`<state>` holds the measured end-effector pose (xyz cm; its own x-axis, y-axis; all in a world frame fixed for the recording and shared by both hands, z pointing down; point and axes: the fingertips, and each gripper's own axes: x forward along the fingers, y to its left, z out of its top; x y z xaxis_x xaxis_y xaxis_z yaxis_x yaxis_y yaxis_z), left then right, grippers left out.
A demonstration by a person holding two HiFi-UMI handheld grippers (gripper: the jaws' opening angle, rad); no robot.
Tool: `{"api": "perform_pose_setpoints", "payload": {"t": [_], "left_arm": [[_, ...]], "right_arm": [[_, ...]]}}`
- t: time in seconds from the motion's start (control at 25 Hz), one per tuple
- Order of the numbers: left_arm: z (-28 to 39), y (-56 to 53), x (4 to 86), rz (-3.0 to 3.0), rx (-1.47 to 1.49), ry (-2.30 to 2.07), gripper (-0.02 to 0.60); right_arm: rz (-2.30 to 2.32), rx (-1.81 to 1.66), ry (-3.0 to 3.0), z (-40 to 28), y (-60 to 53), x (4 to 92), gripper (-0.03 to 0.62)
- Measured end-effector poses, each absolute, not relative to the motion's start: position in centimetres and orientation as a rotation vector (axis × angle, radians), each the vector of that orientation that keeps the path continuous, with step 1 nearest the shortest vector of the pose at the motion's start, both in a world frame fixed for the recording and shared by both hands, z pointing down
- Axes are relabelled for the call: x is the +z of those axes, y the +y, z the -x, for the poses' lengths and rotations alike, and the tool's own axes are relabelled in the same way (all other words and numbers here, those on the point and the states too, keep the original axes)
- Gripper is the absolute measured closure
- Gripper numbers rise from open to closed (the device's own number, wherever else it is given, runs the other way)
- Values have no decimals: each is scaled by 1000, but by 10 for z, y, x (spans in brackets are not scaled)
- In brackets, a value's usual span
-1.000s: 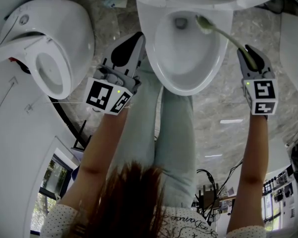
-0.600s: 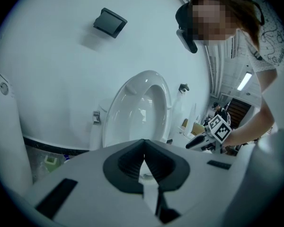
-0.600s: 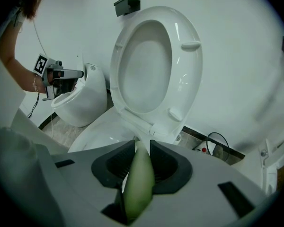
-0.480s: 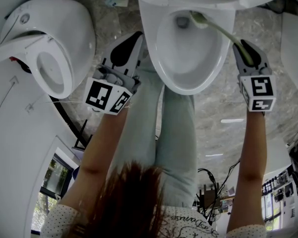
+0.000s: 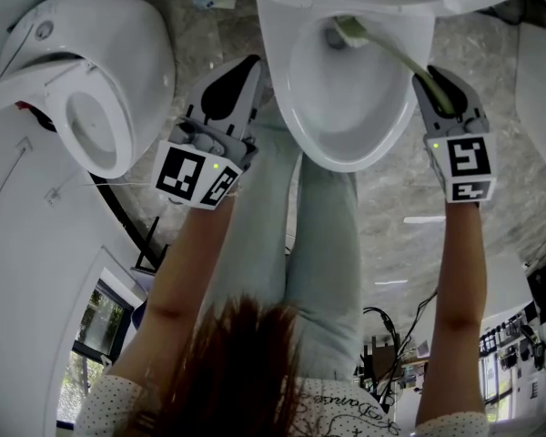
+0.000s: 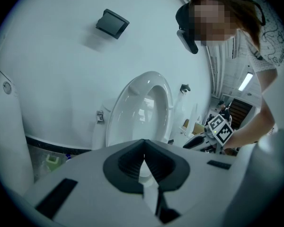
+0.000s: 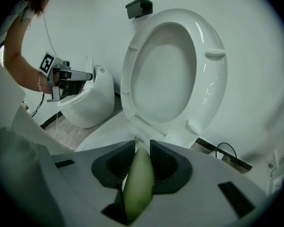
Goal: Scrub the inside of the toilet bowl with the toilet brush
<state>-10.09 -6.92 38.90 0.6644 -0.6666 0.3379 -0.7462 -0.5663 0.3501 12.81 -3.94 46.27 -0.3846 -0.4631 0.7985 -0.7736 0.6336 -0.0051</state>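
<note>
Toilet brush [image 5: 384, 51] is held by its green handle in the right gripper [image 5: 434, 85], whose jaws are closed tight around the handle end. I think the grip is so far back so that the gripper remains outside the rim, at the right of the toilet bowl [image 5: 346, 159], while the long handle slants in. The brush head [image 5: 349, 30] lies at the far side of the bowl, just beside the drain opening [image 5: 331, 37], where scrubbing seems to be under way. The seat [image 7: 206, 79] stands upright, leaving the bowl free. The left gripper [image 5: 246, 76] has its jaws together with nothing between them, and it hangs outside the bowl's left wall, probably to keep out of the way.
</note>
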Motion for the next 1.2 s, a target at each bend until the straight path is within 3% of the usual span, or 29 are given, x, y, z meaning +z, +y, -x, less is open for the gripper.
{"api": "perform_pose_setpoints", "payload": {"t": [0.68,1.2], "left_arm": [[105,-59,390,-2414,224,-1080,578],[104,-54,390,-2415,228,-1091,578]], "right_arm": [[-760,498,-2161,-56,-2,468,485],[-753,649,-2189,-43,32,475,485]]}}
